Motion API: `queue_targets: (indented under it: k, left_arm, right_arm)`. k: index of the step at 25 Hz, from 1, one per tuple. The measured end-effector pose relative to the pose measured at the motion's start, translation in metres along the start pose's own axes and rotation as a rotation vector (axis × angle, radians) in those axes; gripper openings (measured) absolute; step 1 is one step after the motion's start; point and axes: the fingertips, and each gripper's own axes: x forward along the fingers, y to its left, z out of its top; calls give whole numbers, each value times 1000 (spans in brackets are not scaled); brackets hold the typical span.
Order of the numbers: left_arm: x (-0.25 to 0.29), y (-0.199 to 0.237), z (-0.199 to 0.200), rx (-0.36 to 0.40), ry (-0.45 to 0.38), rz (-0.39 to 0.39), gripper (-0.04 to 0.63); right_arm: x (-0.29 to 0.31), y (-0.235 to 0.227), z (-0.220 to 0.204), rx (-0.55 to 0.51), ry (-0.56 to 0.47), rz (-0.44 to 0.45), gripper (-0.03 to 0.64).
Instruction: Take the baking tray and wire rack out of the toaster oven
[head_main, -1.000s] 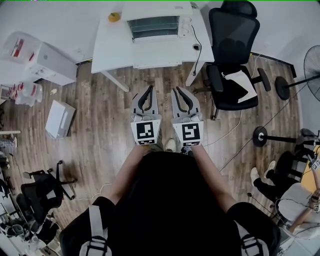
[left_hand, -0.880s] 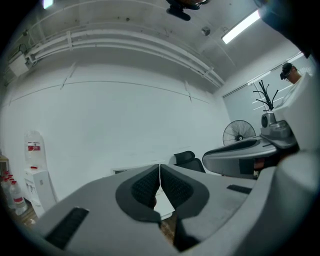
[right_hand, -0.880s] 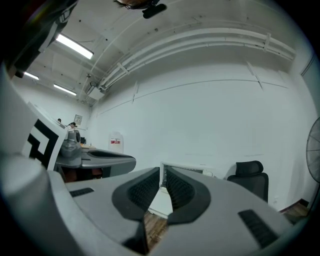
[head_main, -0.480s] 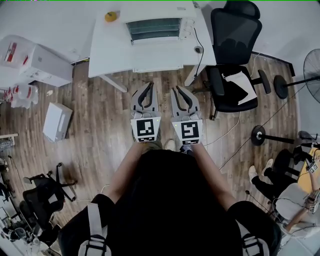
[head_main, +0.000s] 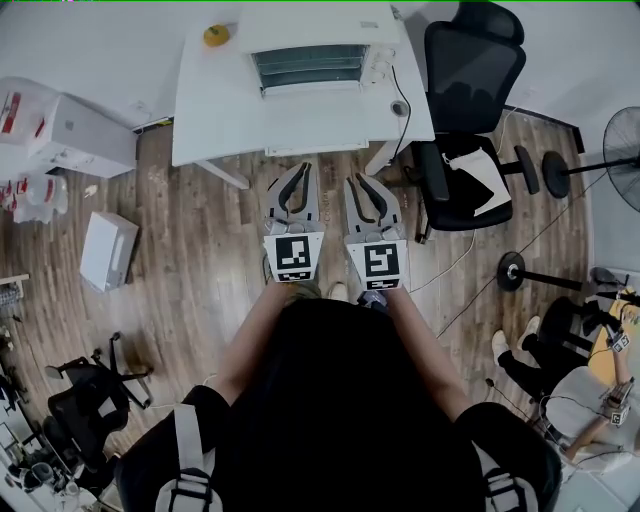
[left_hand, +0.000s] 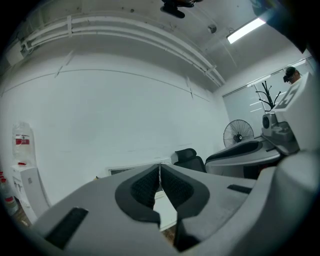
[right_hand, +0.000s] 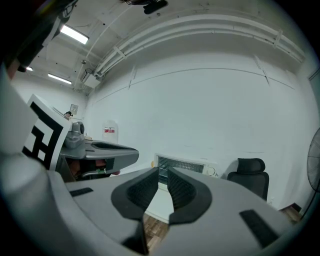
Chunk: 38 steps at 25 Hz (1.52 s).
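The white toaster oven stands at the back of a white table, its glass door closed. Faint bars show behind the glass; I cannot make out tray or rack. The oven also shows straight ahead in the right gripper view. My left gripper and right gripper are held side by side over the wooden floor, just short of the table's front edge, pointing at the oven. The left gripper has its pads touching, empty. The right gripper shows only a thin slit between its pads, nothing in it.
A black office chair stands right of the table, with a cable running down from the oven side. A yellow object sits at the table's back left. A white cabinet and box stand left; a fan stands right.
The table and oven have slid lower and nearer in the head view. Both grippers have gone forward with the person, and their tips now reach close to the table's front edge.
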Motion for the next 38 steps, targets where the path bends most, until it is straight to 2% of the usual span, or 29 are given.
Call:
queue_targets:
  k: [22, 27, 30, 38]
  left_arm:
    - [63, 81, -27, -36, 31, -39, 26]
    - [75, 98, -33, -47, 32, -55, 26]
    - [77, 106, -37, -80, 42, -58, 26]
    - [86, 115, -50, -85, 89, -60, 26]
  right_arm:
    - [107, 6, 3, -18, 72, -31, 75]
    - [127, 6, -1, 8, 89, -46, 86]
    - [130, 11, -5, 19, 109, -50, 91]
    - [159, 21, -22, 67, 135, -4, 95]
